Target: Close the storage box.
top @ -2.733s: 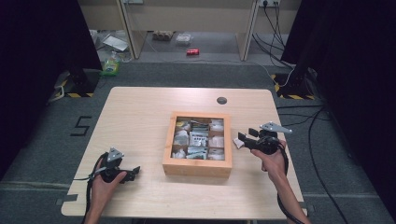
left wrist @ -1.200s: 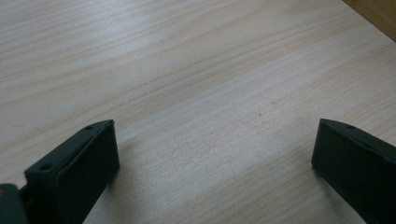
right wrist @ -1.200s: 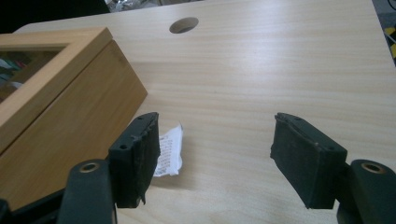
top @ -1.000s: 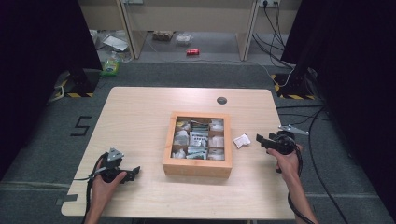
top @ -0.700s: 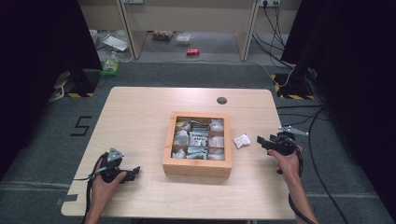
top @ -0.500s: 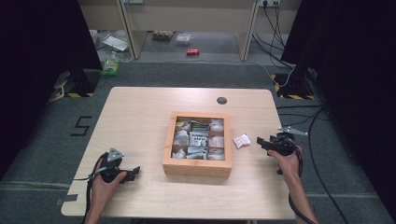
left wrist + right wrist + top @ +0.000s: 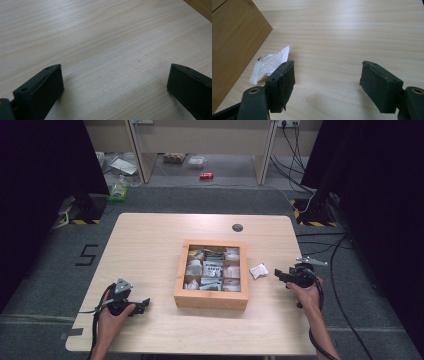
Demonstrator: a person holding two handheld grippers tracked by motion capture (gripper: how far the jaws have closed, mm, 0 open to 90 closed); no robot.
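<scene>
A wooden box [image 7: 211,300] with several compartments of small packets stands mid-table. A white printed packet [image 7: 258,270] lies flat on the table just right of the box [image 7: 234,37], and the same packet [image 7: 269,64] appears beside one jaw in the right gripper view. My right gripper [image 7: 278,275] rests low to the right of the packet, open, with bare wood between its jaws [image 7: 327,80]. My left gripper [image 7: 144,303] sits near the front left of the table, left of the box, open over bare wood [image 7: 115,82].
A dark round grommet [image 7: 237,227] sits near the table's far edge. Cables trail from both grippers off the table's sides. Beyond the table are shelves, floor clutter and a red can [image 7: 206,175]. The box's corner [image 7: 200,7] edges the left gripper view.
The right gripper held the packet near the box's right side, then drew back to the right and let it go; the packet now lies on the table. The left gripper stayed still.
</scene>
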